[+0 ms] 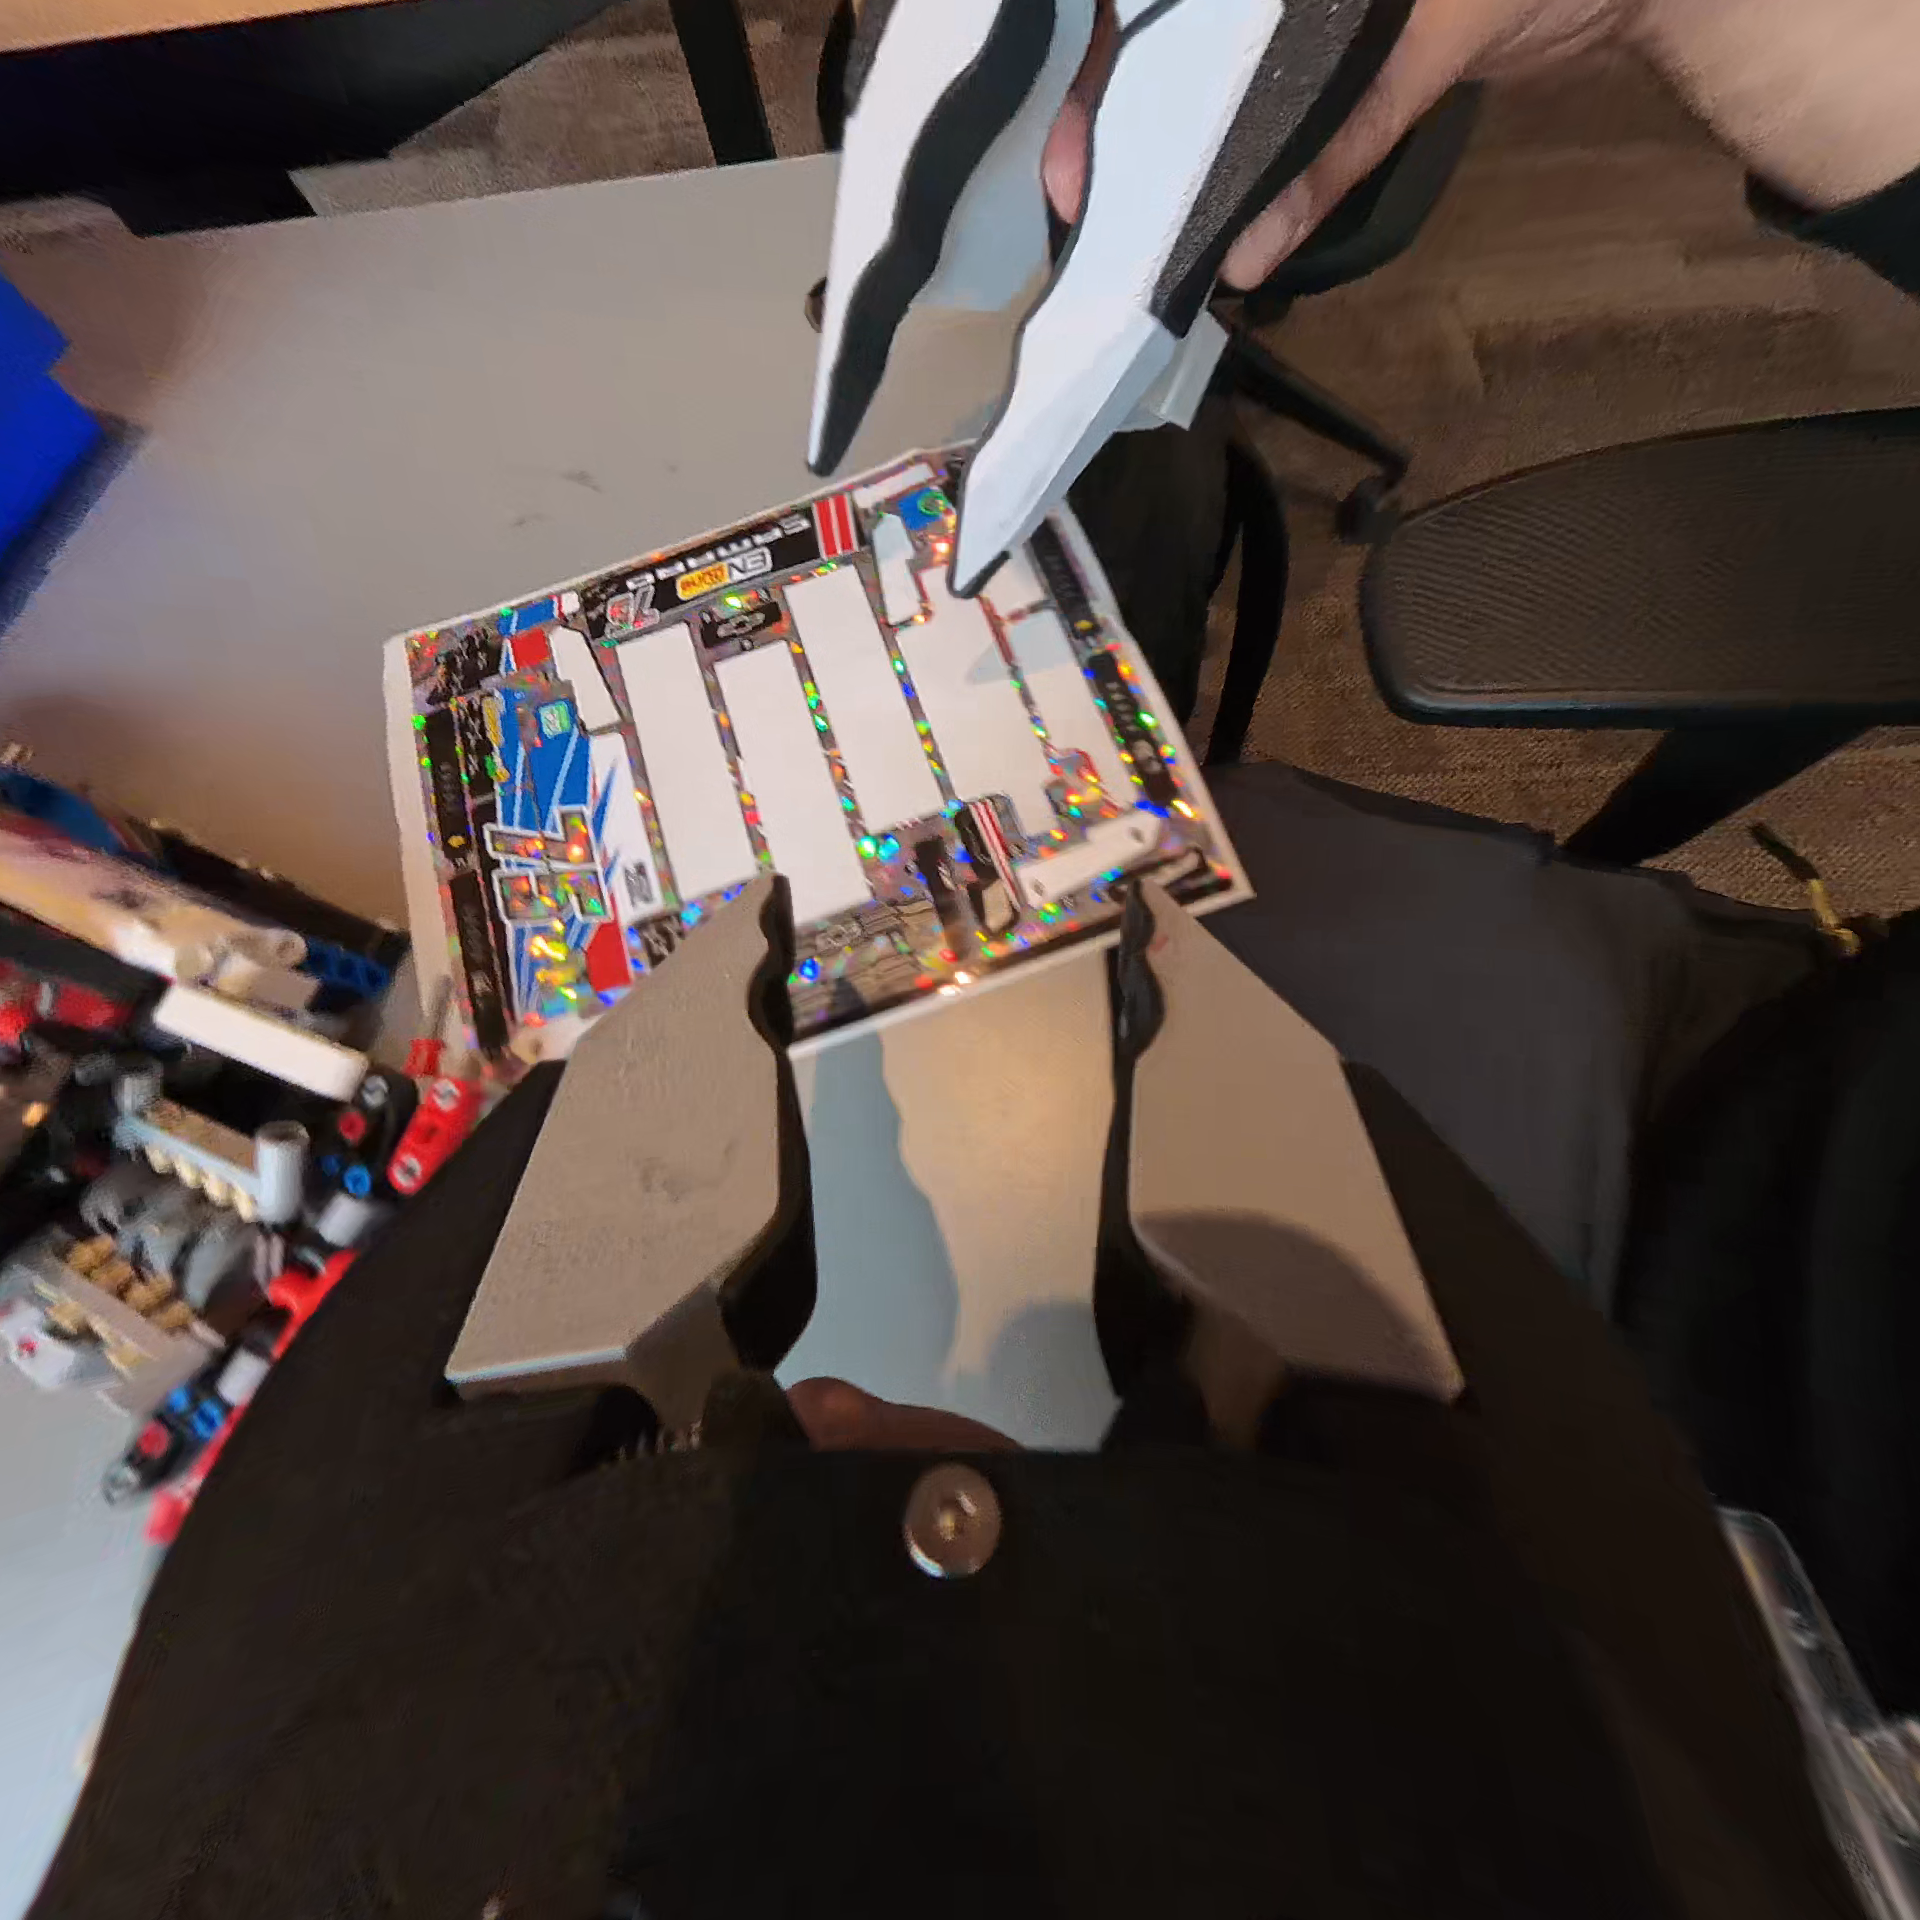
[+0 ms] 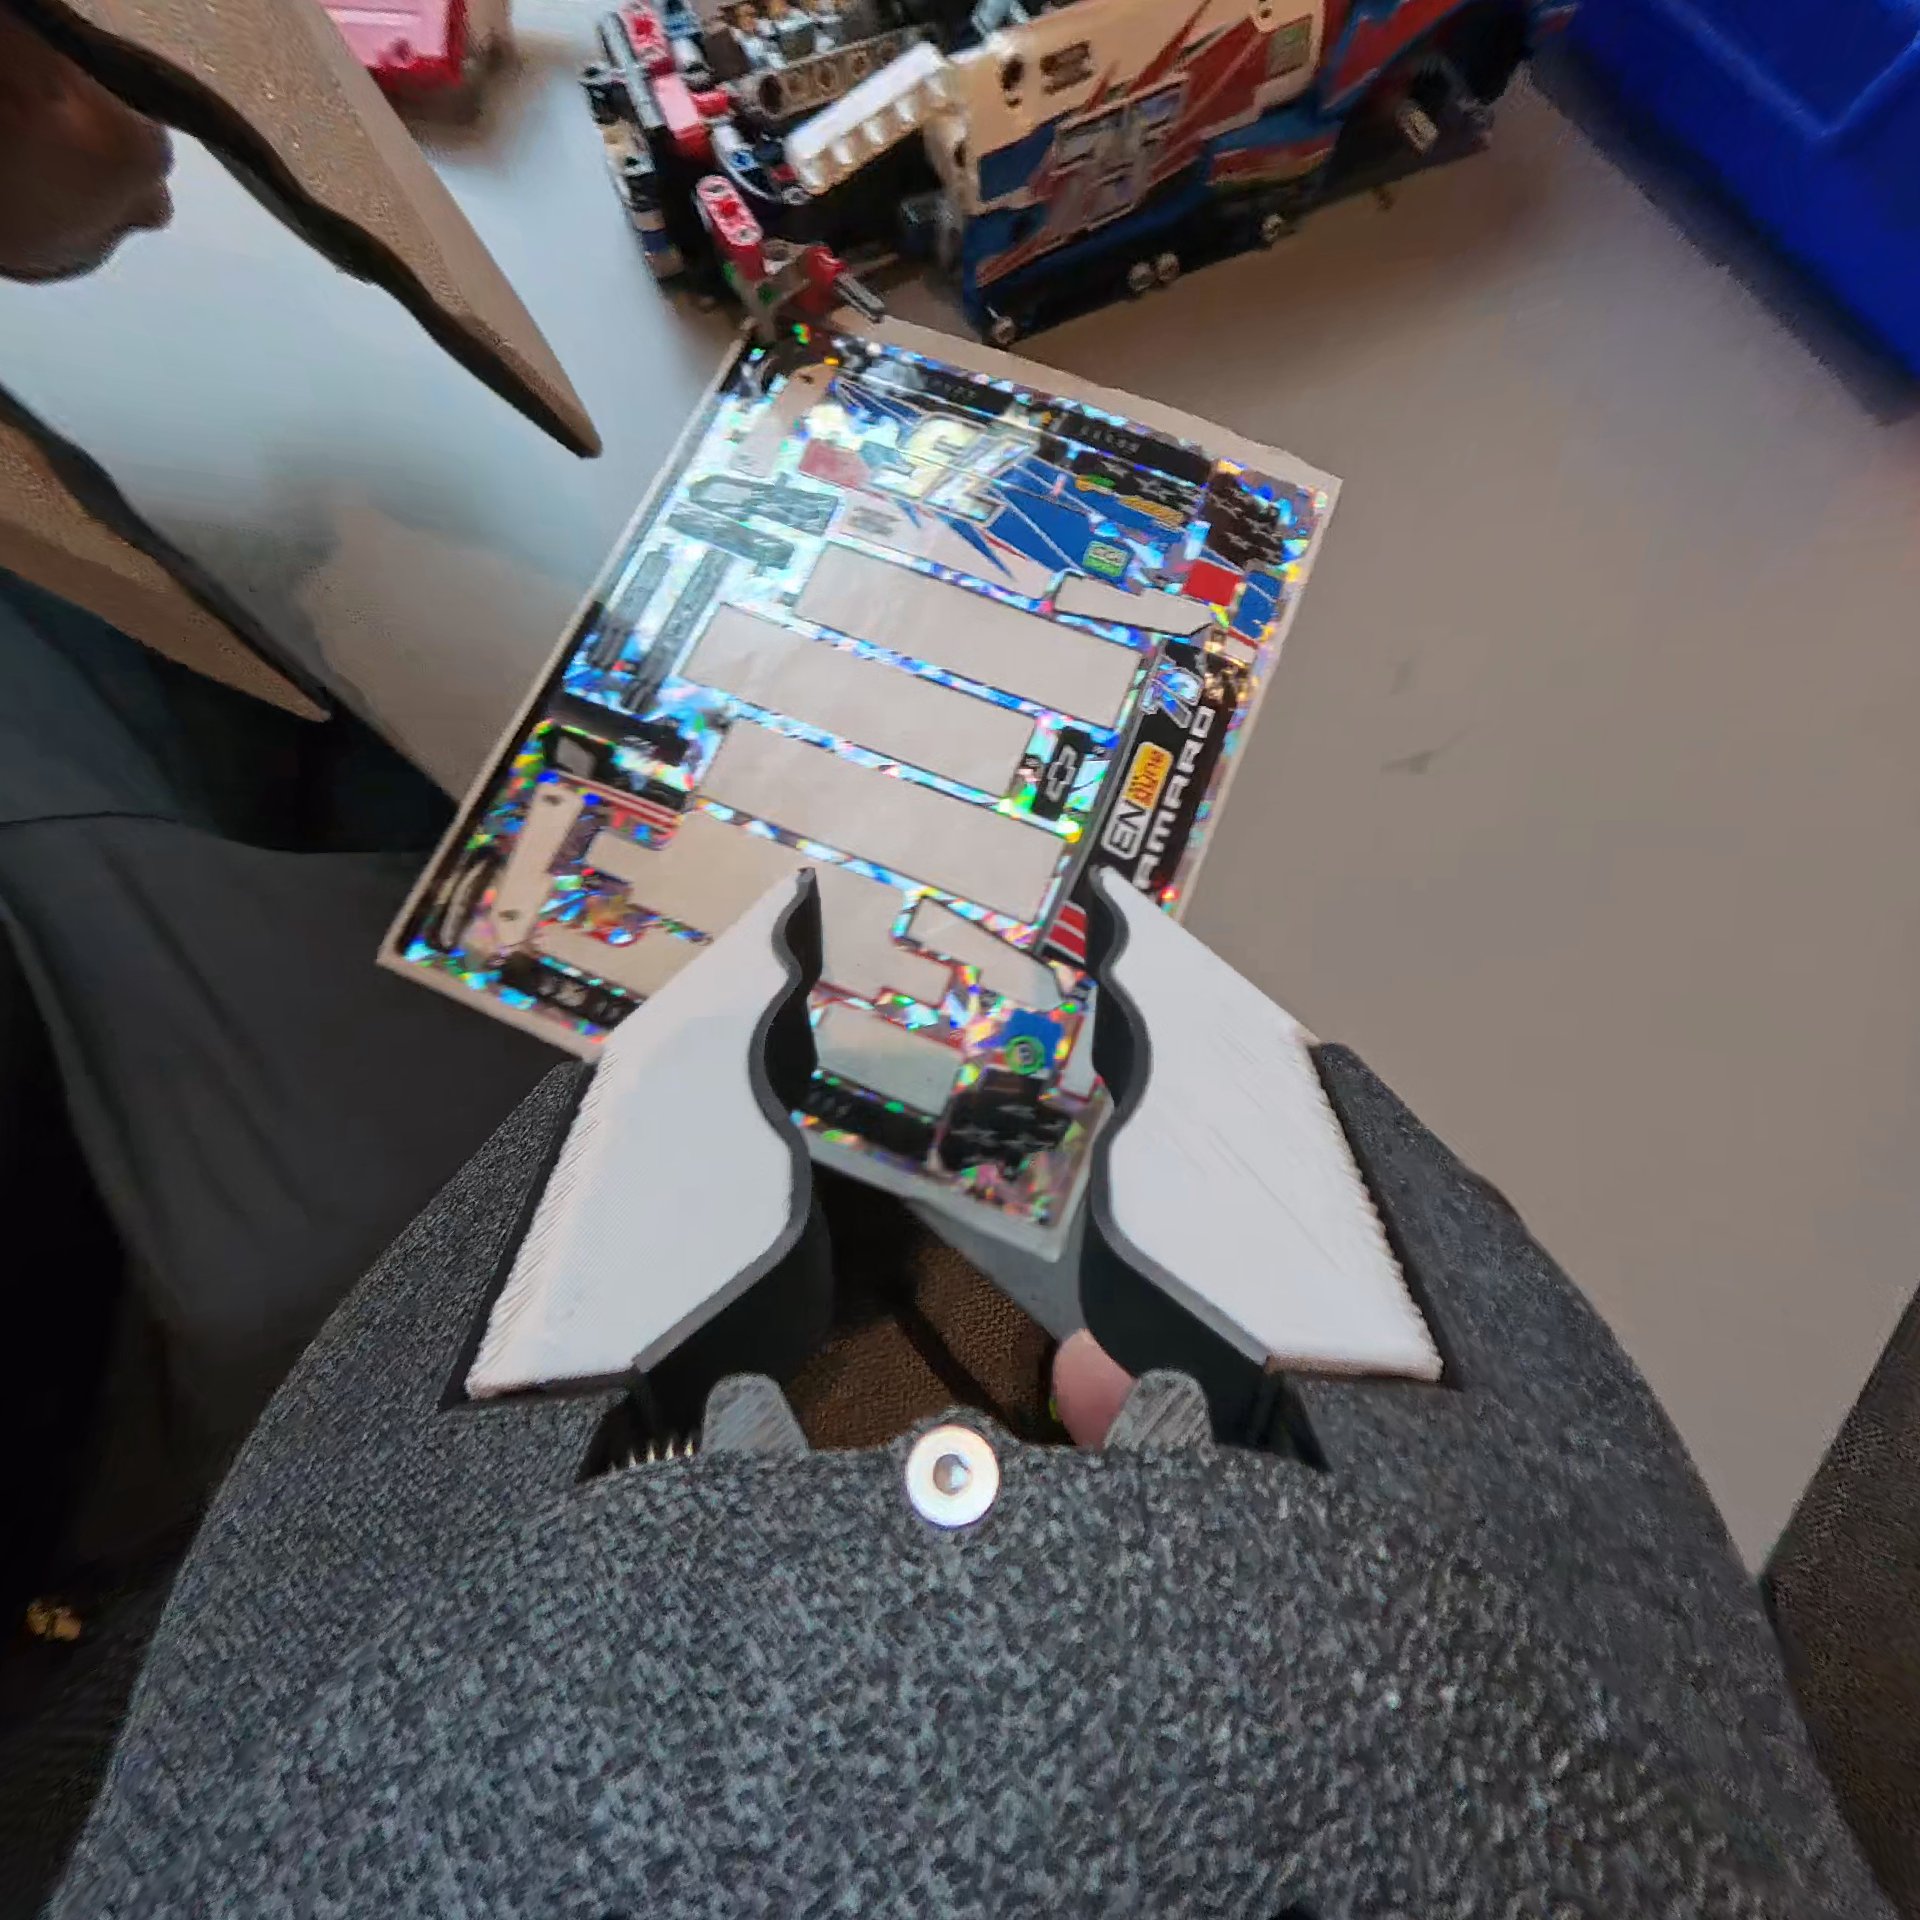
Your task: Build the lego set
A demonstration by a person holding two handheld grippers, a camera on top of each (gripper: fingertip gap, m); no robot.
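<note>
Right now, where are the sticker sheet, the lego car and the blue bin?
sticker sheet (image 2: 914,717): right wrist view, an emptied strip mid-sheet.
lego car (image 2: 1122,156): right wrist view, its white-and-blue side panel.
blue bin (image 2: 1766,156): right wrist view, its wall.

My left gripper (image 1: 951,914) hangs with its tan fingers spread over the near edge of the glittery sticker sheet (image 1: 800,748) on the white worktop (image 1: 416,416). My right gripper (image 1: 904,520), fingers parted, has one white tip on the sheet's far corner. The part-built lego model (image 1: 197,1091) lies at left.

Glittery sticker sheet (image 2: 883,717) lies beside half-built car (image 2: 1039,156).
</note>
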